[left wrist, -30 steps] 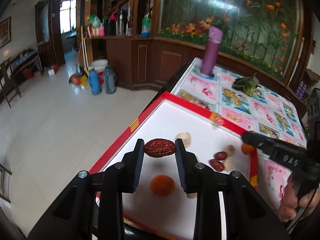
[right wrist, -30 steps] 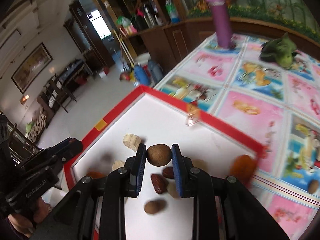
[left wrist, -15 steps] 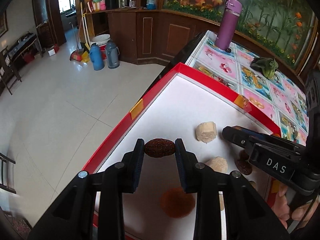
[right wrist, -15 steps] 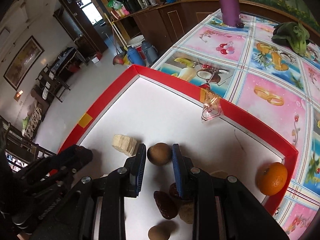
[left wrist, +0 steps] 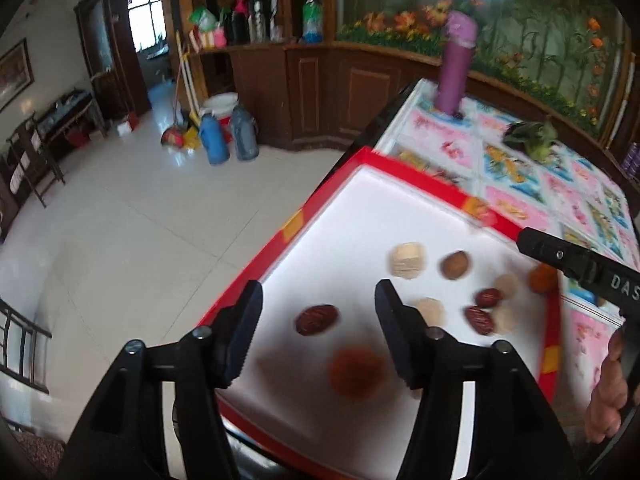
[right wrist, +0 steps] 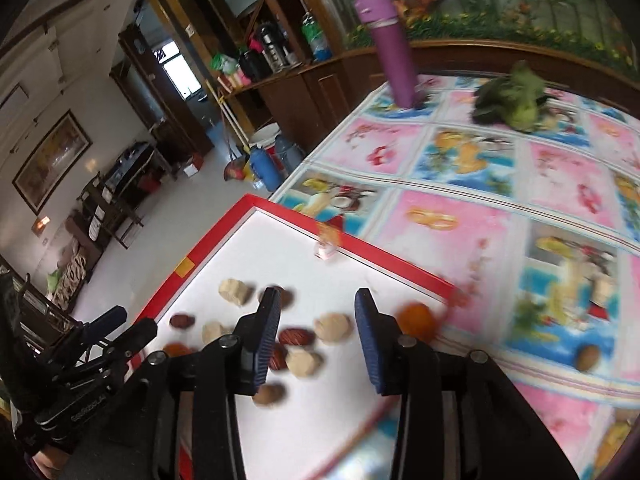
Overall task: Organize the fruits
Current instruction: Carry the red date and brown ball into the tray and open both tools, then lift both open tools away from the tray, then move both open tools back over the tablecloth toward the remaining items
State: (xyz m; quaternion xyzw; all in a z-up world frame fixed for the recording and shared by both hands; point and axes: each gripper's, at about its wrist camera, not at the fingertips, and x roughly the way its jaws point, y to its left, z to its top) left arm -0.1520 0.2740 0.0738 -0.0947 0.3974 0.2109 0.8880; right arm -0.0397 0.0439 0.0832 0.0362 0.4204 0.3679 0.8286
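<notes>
Left gripper point(left wrist: 319, 328): your fingers spread wide, red date point(left wrist: 317, 319) lying free between them.
Right gripper point(right wrist: 316, 330): wide, empty.
Blur: fruit below the date unidentifiable.

My left tool point(left wrist: 318, 330) is hanging wide apart over the red-rimmed white tray point(left wrist: 360, 156), gripping nothing. A dark red date point(left wrist: 317, 319) is lying on the tray between its two fingers. A blurred orange-brown fruit point(left wrist: 356, 372) is sitting lower, near the frame's centre bottom. Right of centre, a pale cut chunk point(left wrist: 408, 260) is resting just beside a brown round fruit point(left wrist: 455, 265); two more dates point(left wrist: 482, 310) and pale pieces are clustering below them. My right tool point(left wrist: 576, 264) is reaching in from the right edge. A purple bottle point(left wrist: 455, 68) is standing on the patterned bench point(left wrist: 520, 176) at upper right.
</notes>
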